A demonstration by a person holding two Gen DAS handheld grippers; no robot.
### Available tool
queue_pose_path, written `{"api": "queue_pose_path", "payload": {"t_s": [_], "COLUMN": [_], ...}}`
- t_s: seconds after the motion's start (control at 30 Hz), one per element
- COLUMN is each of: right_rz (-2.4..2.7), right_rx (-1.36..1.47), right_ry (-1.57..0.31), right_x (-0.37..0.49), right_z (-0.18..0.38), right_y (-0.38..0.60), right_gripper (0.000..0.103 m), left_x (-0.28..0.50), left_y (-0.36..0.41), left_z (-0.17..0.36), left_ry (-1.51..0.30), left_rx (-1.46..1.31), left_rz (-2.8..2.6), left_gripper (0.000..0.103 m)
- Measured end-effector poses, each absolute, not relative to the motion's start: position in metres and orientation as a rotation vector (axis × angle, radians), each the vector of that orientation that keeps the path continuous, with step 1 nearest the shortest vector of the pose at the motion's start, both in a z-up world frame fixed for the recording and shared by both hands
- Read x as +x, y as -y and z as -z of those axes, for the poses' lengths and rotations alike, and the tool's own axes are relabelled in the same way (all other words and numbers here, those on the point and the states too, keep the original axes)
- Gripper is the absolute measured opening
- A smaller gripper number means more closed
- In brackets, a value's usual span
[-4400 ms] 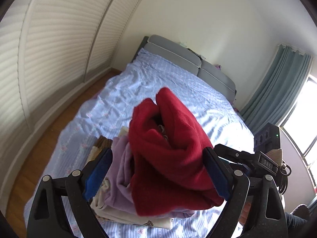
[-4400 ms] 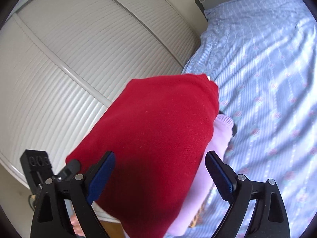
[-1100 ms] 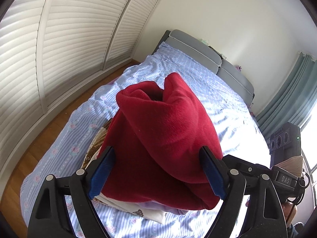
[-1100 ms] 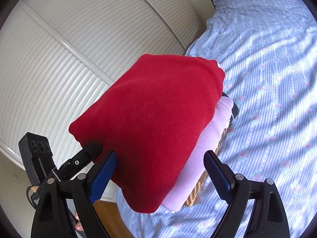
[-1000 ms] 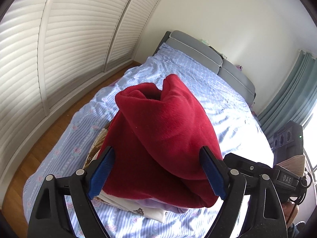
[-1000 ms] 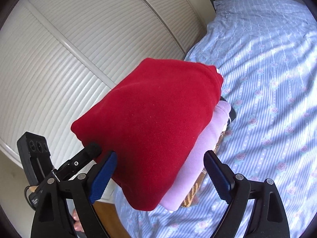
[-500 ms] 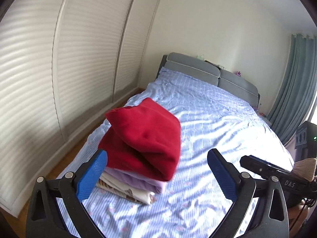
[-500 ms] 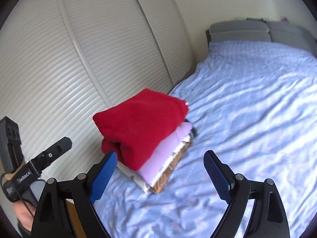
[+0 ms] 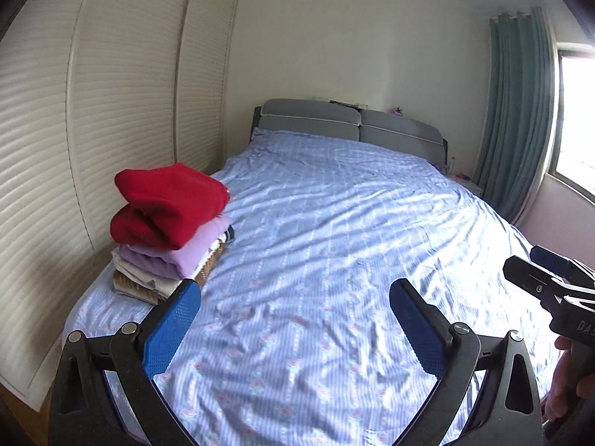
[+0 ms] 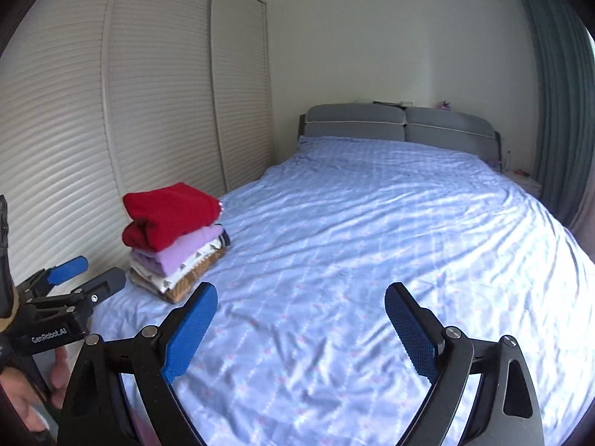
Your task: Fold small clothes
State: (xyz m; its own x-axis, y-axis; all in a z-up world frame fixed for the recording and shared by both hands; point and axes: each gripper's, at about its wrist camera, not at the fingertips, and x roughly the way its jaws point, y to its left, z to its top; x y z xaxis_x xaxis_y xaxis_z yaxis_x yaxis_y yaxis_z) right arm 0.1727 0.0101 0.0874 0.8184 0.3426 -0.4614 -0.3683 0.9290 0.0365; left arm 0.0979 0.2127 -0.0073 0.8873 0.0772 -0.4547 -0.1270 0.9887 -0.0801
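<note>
1. The stack of folded clothes (image 9: 167, 238), red sweater (image 9: 167, 202) on top, sits at the bed's (image 9: 334, 241) wardrobe-side edge, at ten o'clock from both grippers and apart from them.
2. The left gripper (image 9: 295, 319) is nearer; its fingers have just been opening, now spread wide, holding nothing.
3. The right gripper (image 10: 301, 319) has its fingers wide too, empty.

My left gripper (image 9: 295, 303): black plastic frame with triangular cut-outs, silver round screws at the finger pivots, blue dimpled pads (image 9: 171, 329). My right gripper (image 10: 301, 306): same black frame, silver screws, blue textured pads (image 10: 411, 336). White "GenRobot.AI" lettering on the left unit's body, white "DAS" on the right's.
</note>
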Motion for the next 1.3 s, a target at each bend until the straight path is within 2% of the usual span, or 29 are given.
{"api": "queue_pose_path", "payload": {"t_s": [0.23,0.43,1.3], "right_rz": [-0.212,-0.122,-0.091], "right_rx": [-0.02,-0.039,-0.032], "right_ry": [-0.468,-0.452,-0.439], "right_x": [0.119,0.083,0.044], "right_z": [-0.083,-0.078,-0.07], "right_y": [0.081,0.124,0.138], "right_gripper": [0.095,0.096,0.096], "left_x": [0.067,0.044,0.007], "left_y": [-0.13,-0.096,-0.093], "left_z": [0.019,0.031,0.029], "left_ry": [-0.476,-0.506,-0.495], "left_rx": [-0.015,0.001,0.007], "left_rz": [-0.064,-0.051,-0.073], "left_gripper": [0.103,0.103,0.103]}}
